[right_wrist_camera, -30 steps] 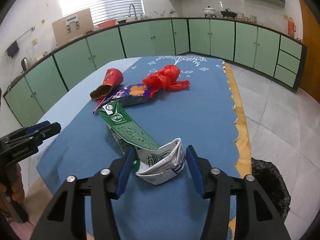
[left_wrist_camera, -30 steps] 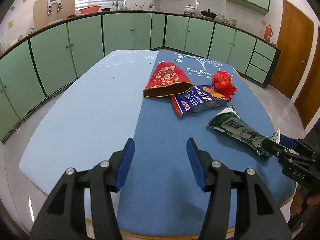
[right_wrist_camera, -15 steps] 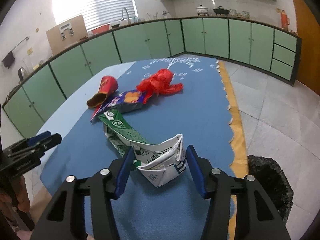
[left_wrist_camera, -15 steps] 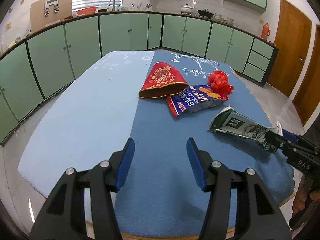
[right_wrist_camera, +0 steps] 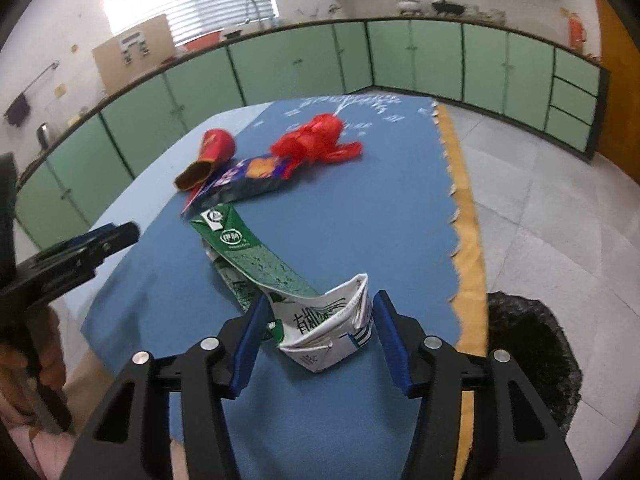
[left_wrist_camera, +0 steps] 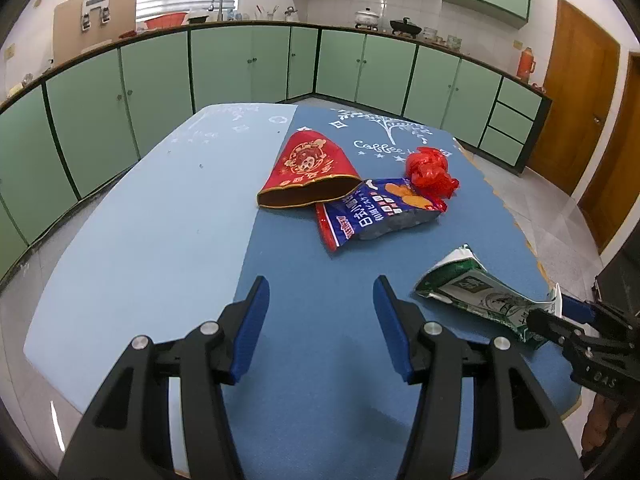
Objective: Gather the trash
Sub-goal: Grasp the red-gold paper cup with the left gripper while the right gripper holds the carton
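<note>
A crushed green and white milk carton (right_wrist_camera: 280,280) lies on the blue table; its white end sits between the fingers of my right gripper (right_wrist_camera: 318,328), whose jaws stand around it, still wide. It also shows in the left wrist view (left_wrist_camera: 472,292). A red paper cup (left_wrist_camera: 308,172), a blue snack bag (left_wrist_camera: 380,212) and a crumpled red plastic bag (left_wrist_camera: 430,168) lie further out. My left gripper (left_wrist_camera: 320,320) is open and empty above the table's near part.
A black trash bag (right_wrist_camera: 528,360) stands on the floor beside the table's right edge. Green kitchen cabinets (left_wrist_camera: 248,64) run around the room. A wooden door (left_wrist_camera: 580,92) is at the right. The table edge (right_wrist_camera: 464,240) has a scalloped yellow trim.
The carton has been pulled toward the table's right edge and turned with my right gripper. The left gripper has drifted a little closer to the trash pile.
</note>
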Demonstrator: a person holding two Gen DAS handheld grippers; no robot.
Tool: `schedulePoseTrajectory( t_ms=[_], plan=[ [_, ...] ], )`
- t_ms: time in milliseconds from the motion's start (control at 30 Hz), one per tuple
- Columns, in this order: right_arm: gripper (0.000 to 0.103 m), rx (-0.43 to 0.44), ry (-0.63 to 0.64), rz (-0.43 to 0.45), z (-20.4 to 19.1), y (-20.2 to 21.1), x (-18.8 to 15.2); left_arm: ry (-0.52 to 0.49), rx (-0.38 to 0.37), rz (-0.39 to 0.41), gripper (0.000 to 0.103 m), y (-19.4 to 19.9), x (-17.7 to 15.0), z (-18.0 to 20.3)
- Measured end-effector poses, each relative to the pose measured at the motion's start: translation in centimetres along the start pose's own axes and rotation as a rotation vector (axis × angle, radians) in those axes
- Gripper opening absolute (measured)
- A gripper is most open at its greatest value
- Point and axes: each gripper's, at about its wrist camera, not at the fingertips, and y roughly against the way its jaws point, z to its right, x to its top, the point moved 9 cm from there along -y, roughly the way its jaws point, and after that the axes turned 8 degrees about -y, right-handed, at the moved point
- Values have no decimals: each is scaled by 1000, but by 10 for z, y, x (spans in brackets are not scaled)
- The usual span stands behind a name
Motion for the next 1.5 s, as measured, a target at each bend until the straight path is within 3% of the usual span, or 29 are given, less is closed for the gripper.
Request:
schedulePoseTrajectory(
  t_ms=[133,267,300,367,533,700,967,1033,1167,1333,1500],
  plan=[
    [68,34,-10,8,-2,4,3,5,2,2,53,1,0,-2],
    [68,36,-21,3,0,2,9,2,-1,3,53,0,1,-1],
    [67,35,-23,-5,1,-1,10,2,-1,3,53,0,0,-1],
    [54,37,-25,-25,1,-5,9,2,-1,6,53,1,1,-1],
    [51,8,19,-33,-2,-5,2,3,-5,5,54,0,1,0],
    [50,-15,-21,-2,9,2,6,-3,-14,12,54,-2,5,2],
    [49,-48,-86,31,26,4,19,-8,-19,36,54,-31,39,5],
    [44,-54,-99,40,29,4,22,-10,-31,29,54,-41,46,7],
    [44,-85,-143,44,40,-2,30,-17,-44,28,55,-56,59,14],
    [44,-99,-163,52,43,-11,38,16,-82,2,42,-75,65,24],
    [44,-104,-137,56,40,-16,41,54,-99,-6,37,-87,67,26]
  ],
)
